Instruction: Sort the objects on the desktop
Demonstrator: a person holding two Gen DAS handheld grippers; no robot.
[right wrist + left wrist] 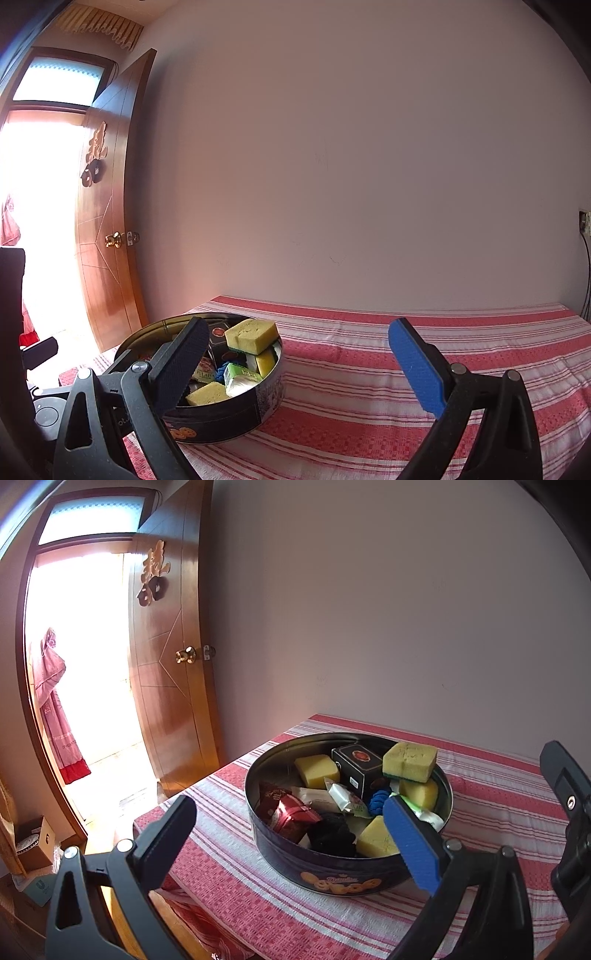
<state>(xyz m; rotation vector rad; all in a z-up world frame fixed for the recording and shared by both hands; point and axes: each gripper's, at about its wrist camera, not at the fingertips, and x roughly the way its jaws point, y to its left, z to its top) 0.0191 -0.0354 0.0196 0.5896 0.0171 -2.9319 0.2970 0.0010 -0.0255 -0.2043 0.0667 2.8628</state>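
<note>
A round dark cookie tin (332,877) (236,417) stands on the red-and-white striped tablecloth (491,805) (369,376). It holds several yellow sponges (409,760) (251,334), a small black box (356,766), a red foil packet (288,812), a blue cord (378,800), a black cloth bundle (332,832) and white-green packets (242,376). My left gripper (291,834) hangs open in front of the tin with nothing between its fingers. My right gripper (295,365) is open and empty to the tin's right, above bare cloth. Part of the right gripper's frame (569,797) shows in the left wrist view.
A plain wall (369,166) backs the table. An open wooden door (166,686) (107,240) with a brass knob stands left, bright doorway behind. Cardboard boxes (33,843) lie on the floor by the table's left edge. A wall socket with a cable (584,225) is at the right.
</note>
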